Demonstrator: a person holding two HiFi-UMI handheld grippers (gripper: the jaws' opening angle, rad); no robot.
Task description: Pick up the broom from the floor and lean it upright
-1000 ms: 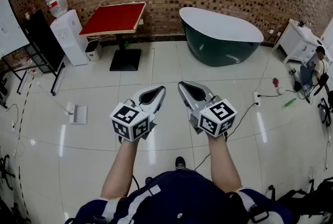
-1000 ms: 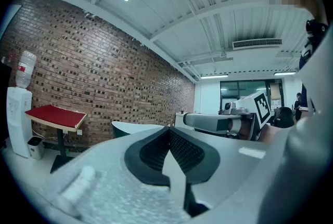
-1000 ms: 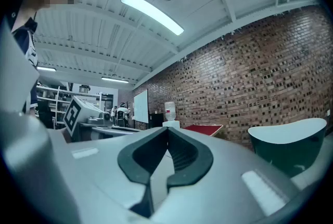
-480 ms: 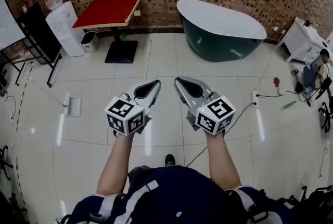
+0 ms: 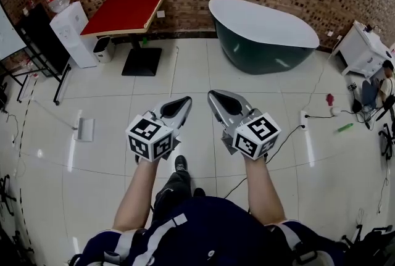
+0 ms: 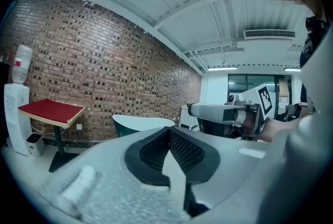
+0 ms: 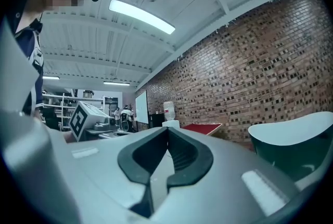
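Head view: left gripper, right gripper, ribbed black fingers together, empty; broom flat on glossy tiles.

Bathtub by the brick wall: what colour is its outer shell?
The bathtub is dark green outside, white inside; the head view shows it best.

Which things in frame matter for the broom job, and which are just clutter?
Job:
- broom, flat on the floor at left
- left gripper, shut, empty
- right gripper, shut, empty

Clutter:
- red table
- bathtub
- water dispenser
- green item
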